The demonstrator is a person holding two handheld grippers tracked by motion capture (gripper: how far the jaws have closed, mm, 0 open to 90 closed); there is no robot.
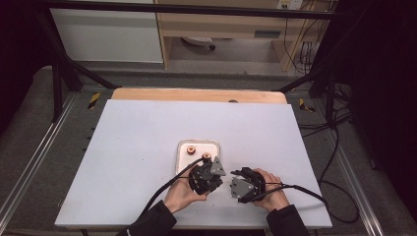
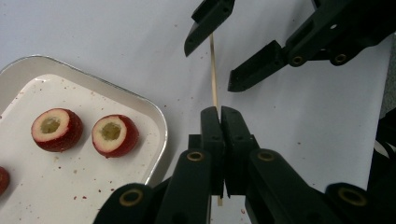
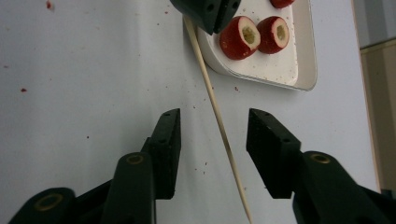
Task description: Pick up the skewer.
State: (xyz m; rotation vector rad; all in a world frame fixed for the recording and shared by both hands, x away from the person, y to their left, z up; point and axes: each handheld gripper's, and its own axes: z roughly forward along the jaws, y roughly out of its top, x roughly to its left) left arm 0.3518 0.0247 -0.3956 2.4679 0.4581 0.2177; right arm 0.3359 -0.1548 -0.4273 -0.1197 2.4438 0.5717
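The left claw (image 2: 219,116) is clamped shut on a thin wooden skewer (image 3: 212,100), which runs from those jaws toward the right claw (image 3: 212,140). That claw stands part open, jaws either side of the stick without touching it. The skewer hangs just above the white counter (image 1: 128,147), at about four o'clock from the tray (image 2: 156,116) of cored red fruit halves (image 2: 114,135). The stick looks light, stiff along its length but liable to snap if bent, and smooth enough to twist in a loose grip; the right claw would best take it near mid-length, squarely across the grain.
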